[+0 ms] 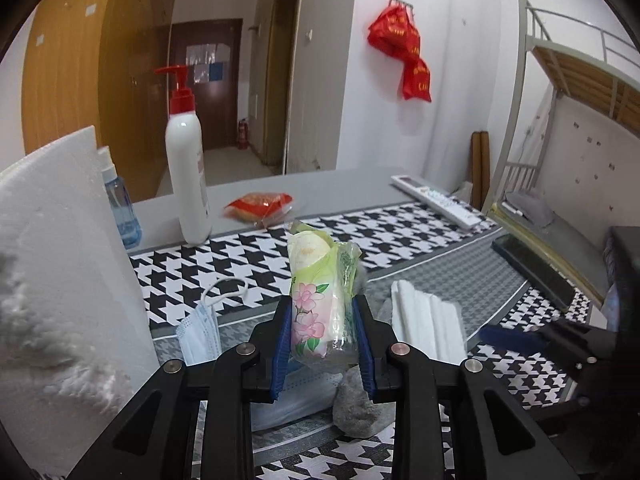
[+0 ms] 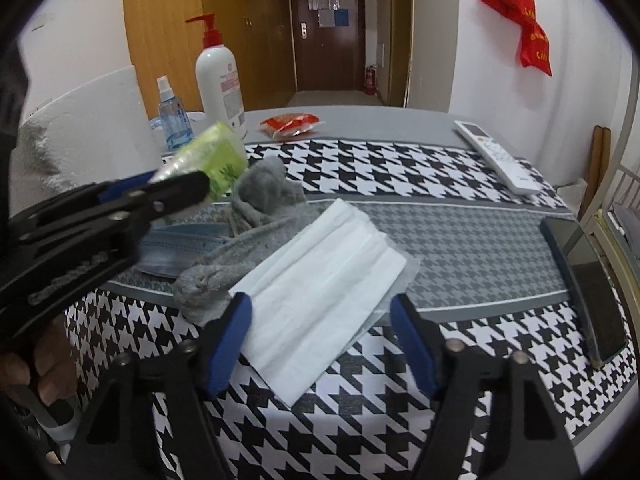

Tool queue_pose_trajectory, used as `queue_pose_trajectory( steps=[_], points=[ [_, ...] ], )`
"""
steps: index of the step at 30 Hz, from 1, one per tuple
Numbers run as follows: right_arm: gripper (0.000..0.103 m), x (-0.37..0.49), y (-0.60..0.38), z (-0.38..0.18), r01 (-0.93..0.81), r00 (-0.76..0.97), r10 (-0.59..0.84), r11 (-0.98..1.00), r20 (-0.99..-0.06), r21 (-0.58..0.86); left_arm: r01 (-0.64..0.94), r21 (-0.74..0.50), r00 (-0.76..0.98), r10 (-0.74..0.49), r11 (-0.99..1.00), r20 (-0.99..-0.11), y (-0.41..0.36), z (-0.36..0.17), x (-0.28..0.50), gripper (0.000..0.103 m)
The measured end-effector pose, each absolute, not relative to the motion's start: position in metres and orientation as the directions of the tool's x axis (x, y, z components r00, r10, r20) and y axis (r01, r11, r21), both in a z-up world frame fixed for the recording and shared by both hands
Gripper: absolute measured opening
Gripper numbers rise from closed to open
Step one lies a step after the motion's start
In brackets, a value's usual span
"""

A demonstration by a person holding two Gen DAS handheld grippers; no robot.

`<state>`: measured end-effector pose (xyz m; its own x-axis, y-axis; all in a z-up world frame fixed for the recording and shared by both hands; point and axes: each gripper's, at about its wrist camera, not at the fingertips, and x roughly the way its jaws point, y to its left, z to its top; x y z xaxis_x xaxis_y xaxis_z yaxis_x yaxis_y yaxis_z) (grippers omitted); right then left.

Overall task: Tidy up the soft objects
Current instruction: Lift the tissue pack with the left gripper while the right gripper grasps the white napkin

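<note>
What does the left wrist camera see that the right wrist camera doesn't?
Only the left wrist view shows the pink flowers printed on the tissue pack and the bunk bed.

Only the right wrist view shows the person's hand and the right gripper, open around the near end of the white folded mask.

Both show the left gripper shut on the tissue pack, the grey sock, the blue mask, the pump bottle, the remote and the red bag.
</note>
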<state>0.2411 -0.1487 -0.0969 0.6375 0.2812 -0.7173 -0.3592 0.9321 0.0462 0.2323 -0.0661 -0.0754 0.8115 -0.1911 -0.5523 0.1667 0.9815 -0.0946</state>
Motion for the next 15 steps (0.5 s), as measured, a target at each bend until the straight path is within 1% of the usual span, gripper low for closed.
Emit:
queue_pose_trajectory(
  steps=[2,3,4,6,7,11,12,13,15],
  points=[
    [0.069,0.243,-0.147,-0.1,-0.355,0.629,0.27,0.934,-0.729,0.04,0.166,-0.101,0.815,-0.194,0.981,-0.546,-0.065,-0.074,0.231,0.031],
    [0.064,0.244,-0.146,-0.101,-0.352,0.625,0.264,0.935,-0.734,0.036,0.165,-0.1,0.817,-0.193,0.981,-0.543,-0.065,-0.074,0.23,0.031],
    [0.057,0.244,-0.144,-0.104,-0.354,0.615,0.26,0.935,-0.744,0.034,0.164,-0.1,0.82,-0.192,0.981,-0.539,-0.065,-0.074,0.229,0.031],
    [0.053,0.246,-0.143,-0.107,-0.347,0.602,0.255,0.937,-0.757,0.039,0.165,-0.101,0.823,-0.193,0.981,-0.534,-0.065,-0.074,0.228,0.031],
    [0.047,0.246,-0.142,-0.107,-0.342,0.607,0.245,0.939,-0.756,0.03,0.166,-0.099,0.826,-0.193,0.981,-0.53,-0.066,-0.073,0.227,0.031],
    [0.036,0.244,-0.146,-0.107,-0.328,0.608,0.221,0.945,-0.762,0.013,0.165,-0.095,0.841,-0.19,0.982,-0.506,-0.065,-0.07,0.222,0.031],
    [0.03,0.243,-0.146,-0.107,-0.323,0.61,0.216,0.946,-0.763,0.009,0.16,-0.096,0.846,-0.187,0.982,-0.5,-0.064,-0.069,0.221,0.031],
    [0.028,0.242,-0.148,-0.107,-0.316,0.611,0.208,0.949,-0.764,0.006,0.157,-0.095,0.848,-0.183,0.983,-0.497,-0.063,-0.069,0.221,0.031],
    [0.011,0.24,-0.152,-0.106,-0.296,0.615,0.187,0.955,-0.766,-0.005,0.151,-0.101,0.852,-0.181,0.983,-0.492,-0.062,-0.068,0.22,0.031]
  ],
)
